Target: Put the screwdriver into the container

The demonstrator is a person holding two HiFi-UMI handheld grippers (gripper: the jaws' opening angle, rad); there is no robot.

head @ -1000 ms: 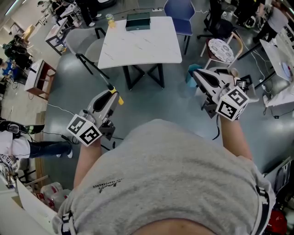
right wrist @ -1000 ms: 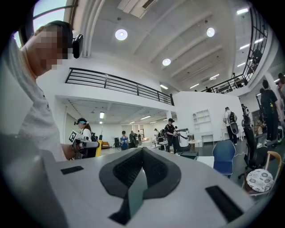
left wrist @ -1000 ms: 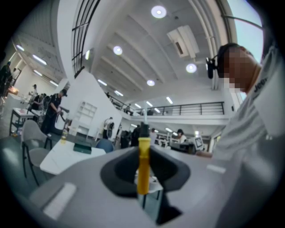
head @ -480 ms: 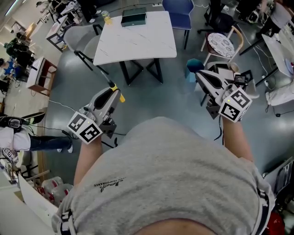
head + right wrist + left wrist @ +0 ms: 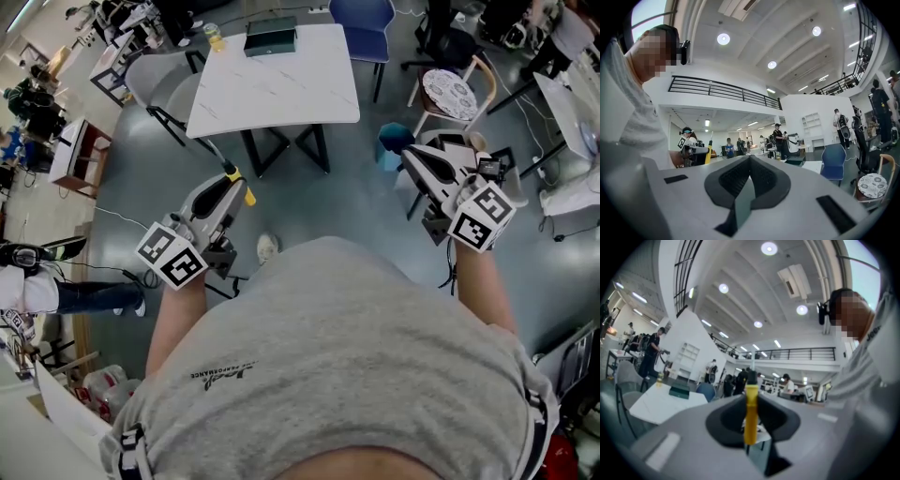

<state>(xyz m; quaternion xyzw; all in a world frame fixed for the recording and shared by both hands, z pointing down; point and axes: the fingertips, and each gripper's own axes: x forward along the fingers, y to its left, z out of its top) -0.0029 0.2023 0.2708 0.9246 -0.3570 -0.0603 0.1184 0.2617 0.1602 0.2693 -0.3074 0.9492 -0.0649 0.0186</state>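
Observation:
My left gripper [image 5: 230,187] is shut on a yellow-handled screwdriver [image 5: 245,196], whose thin shaft points up and away toward the table. In the left gripper view the yellow handle [image 5: 750,413] stands upright between the pads. The dark green container [image 5: 270,37] sits at the far edge of a white marble-look table [image 5: 281,94], well ahead of both grippers; it also shows as the green container [image 5: 678,391] on that table. My right gripper [image 5: 407,154] is held at the right, shut with nothing in it, its pads meeting at the tip [image 5: 750,159].
A blue chair [image 5: 366,19] stands behind the table and a grey chair [image 5: 164,84] at its left. A chair with a round patterned seat [image 5: 450,94] and a teal bin [image 5: 394,145] are at the right. A shoe [image 5: 267,247] shows below. People and desks fill the far left.
The table and container have slid a little left and up in the head view. A shoe has come into view between the grippers. Both grippers keep their hold and pose.

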